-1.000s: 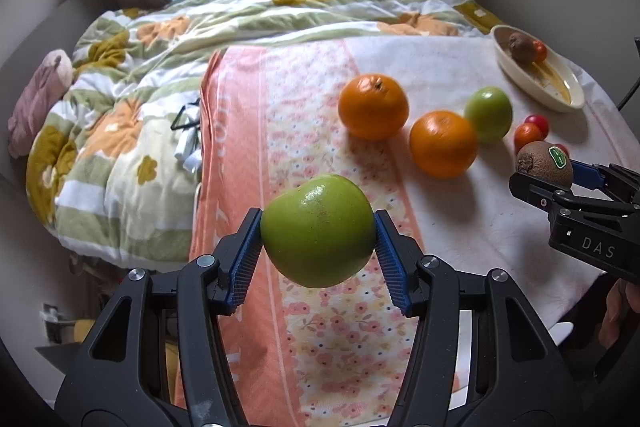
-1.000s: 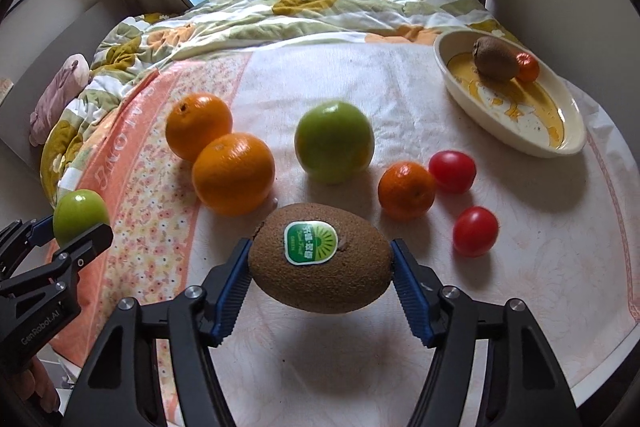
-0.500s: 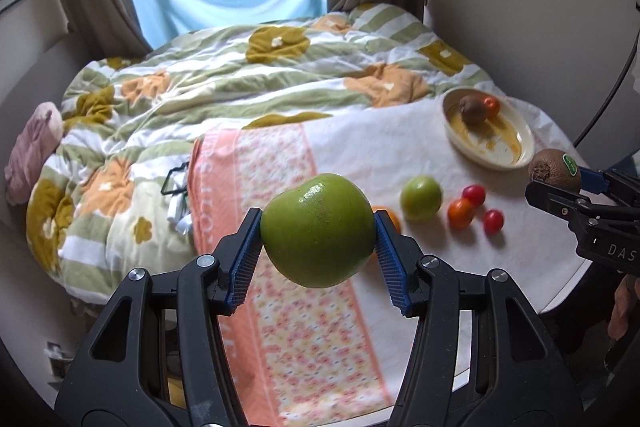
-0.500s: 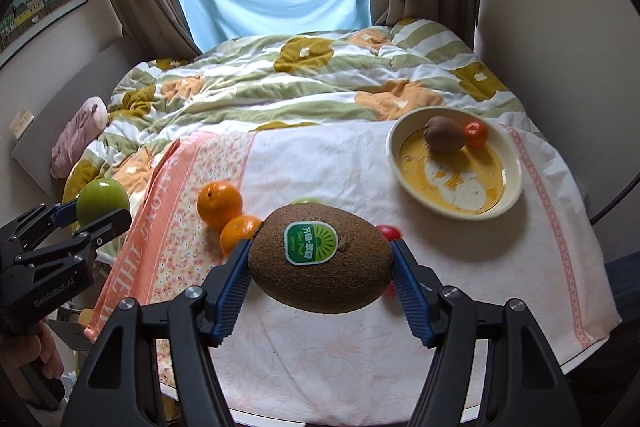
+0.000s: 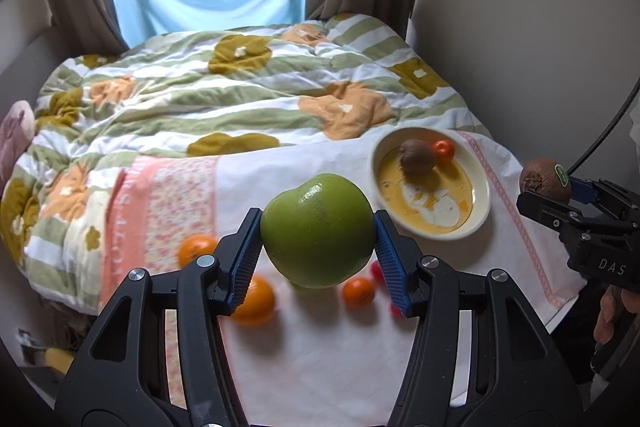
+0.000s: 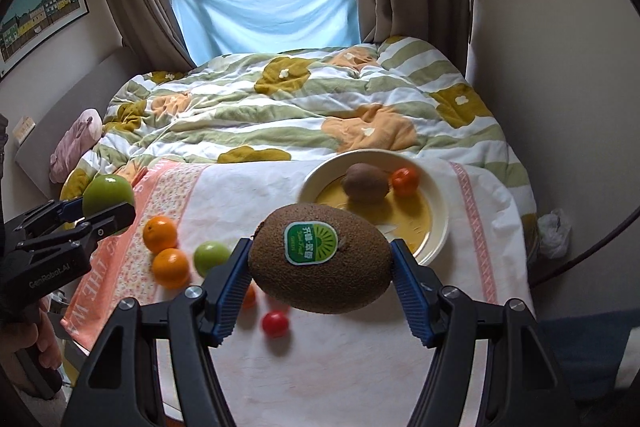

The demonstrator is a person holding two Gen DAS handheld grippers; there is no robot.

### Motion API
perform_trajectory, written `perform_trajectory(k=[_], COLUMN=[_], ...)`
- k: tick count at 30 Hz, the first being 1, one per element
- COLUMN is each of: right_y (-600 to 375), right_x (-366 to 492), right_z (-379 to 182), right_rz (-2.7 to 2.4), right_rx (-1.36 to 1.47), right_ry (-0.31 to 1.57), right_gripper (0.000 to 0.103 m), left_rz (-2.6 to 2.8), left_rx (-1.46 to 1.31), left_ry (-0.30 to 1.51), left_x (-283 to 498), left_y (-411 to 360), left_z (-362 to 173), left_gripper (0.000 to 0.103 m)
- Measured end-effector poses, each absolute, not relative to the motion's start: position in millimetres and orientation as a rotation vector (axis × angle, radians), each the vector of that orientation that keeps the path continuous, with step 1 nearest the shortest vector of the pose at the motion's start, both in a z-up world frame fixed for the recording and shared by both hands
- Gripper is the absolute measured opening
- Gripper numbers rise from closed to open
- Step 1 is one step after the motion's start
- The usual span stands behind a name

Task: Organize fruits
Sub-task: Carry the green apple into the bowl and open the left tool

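Note:
My left gripper [image 5: 318, 239] is shut on a green apple [image 5: 318, 229], held high above the cloth. My right gripper [image 6: 320, 269] is shut on a brown kiwi [image 6: 320, 263] with a green sticker, also held in the air. Each gripper shows in the other's view: the right one with its kiwi [image 5: 545, 181] at the right edge, the left one with its apple [image 6: 107, 195] at the left. A cream bowl [image 6: 438, 227] holds a second kiwi [image 6: 366, 183] and a small red-orange fruit [image 6: 405, 181]. On the cloth below lie two oranges [image 6: 160, 233], another green apple [image 6: 211, 257] and small red tomatoes [image 6: 275, 323].
The fruit lies on a white and pink cloth [image 6: 248, 195] spread over a bed with a flowered quilt [image 6: 280, 107]. A wall [image 6: 560, 67] runs along the right. A window with curtains and a blue sheet [image 6: 264, 7] stands behind. A person's hand [image 6: 40, 343] holds the left gripper.
Both grippers have risen and drawn back from the cloth with their fruit still held. The fruit on the cloth and the bowl look smaller and farther away.

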State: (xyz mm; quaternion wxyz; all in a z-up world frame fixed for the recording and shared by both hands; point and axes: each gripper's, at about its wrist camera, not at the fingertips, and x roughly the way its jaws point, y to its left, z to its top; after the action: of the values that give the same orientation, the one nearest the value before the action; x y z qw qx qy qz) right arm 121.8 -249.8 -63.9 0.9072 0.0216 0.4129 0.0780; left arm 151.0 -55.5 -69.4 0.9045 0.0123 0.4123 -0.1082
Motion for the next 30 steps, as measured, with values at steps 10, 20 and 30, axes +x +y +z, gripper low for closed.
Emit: perform_trajectory(k=[10,20,30], right_y=[-322.3,-351.0,-365.0], right_x=[172.3,199.5,218.3], right_z=[-90.4,-124.2,-140.8], right_rz=[0.199,0.235,0.252], right_rx=[0.024,0.034,0.047], right_ry=[0.893,0.957,0.993], right_gripper=[0.064,0.064,0.064], left_rz=[-0.234,-0.22,-0.21], left_rx=[0.038,0.147,0.28], left_ry=[0.916,0.98,1.025], left_x=[208.1,245.3,259.4], left_y=[-142.1,-191.7,-218.1], left_z=[-111.2,-159.8,-191.6], left_gripper=[0.058,0.058,0.058])
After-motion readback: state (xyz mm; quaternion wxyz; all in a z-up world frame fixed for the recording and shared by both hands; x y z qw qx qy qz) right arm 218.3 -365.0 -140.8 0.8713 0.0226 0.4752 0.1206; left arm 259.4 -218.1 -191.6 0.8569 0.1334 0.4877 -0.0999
